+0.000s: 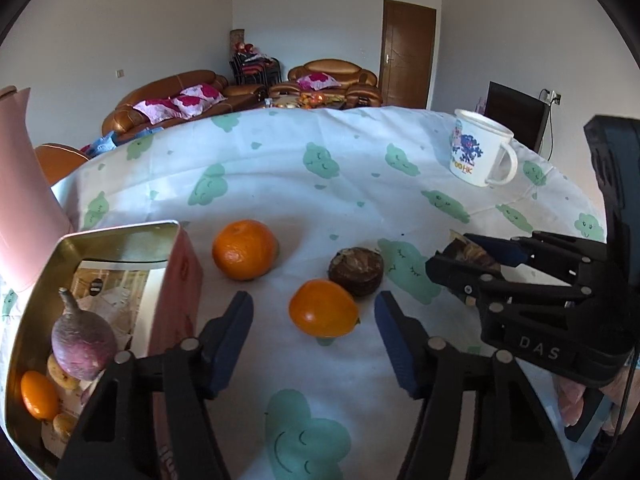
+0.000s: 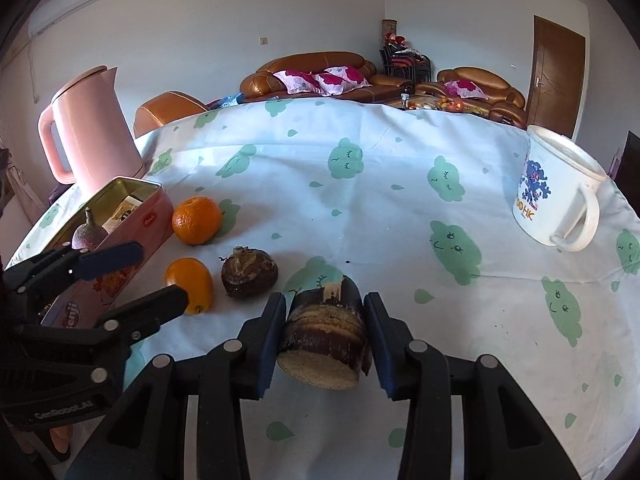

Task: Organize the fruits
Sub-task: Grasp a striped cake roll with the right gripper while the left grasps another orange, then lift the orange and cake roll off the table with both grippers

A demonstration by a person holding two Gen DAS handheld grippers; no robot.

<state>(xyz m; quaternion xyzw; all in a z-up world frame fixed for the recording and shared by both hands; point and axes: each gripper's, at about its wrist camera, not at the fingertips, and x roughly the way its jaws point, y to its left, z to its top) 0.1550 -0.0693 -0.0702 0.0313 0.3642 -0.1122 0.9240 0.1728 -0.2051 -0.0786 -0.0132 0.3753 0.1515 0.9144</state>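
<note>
My left gripper (image 1: 314, 300) stands open low over the table, its blue pads either side of a small orange fruit (image 1: 324, 308) without touching it. A larger orange (image 1: 245, 249) and a round brown root (image 1: 356, 272) lie just beyond. At the left, the open pink tin (image 1: 120, 236) holds a purple root (image 1: 84, 344), a small orange fruit (image 1: 38, 396) and small potatoes. My right gripper (image 2: 324, 300) is shut on a cut brown root chunk (image 2: 324, 332), held just above the cloth. The left gripper (image 2: 162, 271) shows at the left of the right wrist view, by the tin (image 2: 132, 216).
A pink kettle (image 2: 88, 136) stands behind the tin at the table's left edge. A white printed mug (image 2: 556, 196) stands at the far right. A cloud-patterned cloth (image 2: 360, 208) covers the table. Brown sofas are beyond its far edge.
</note>
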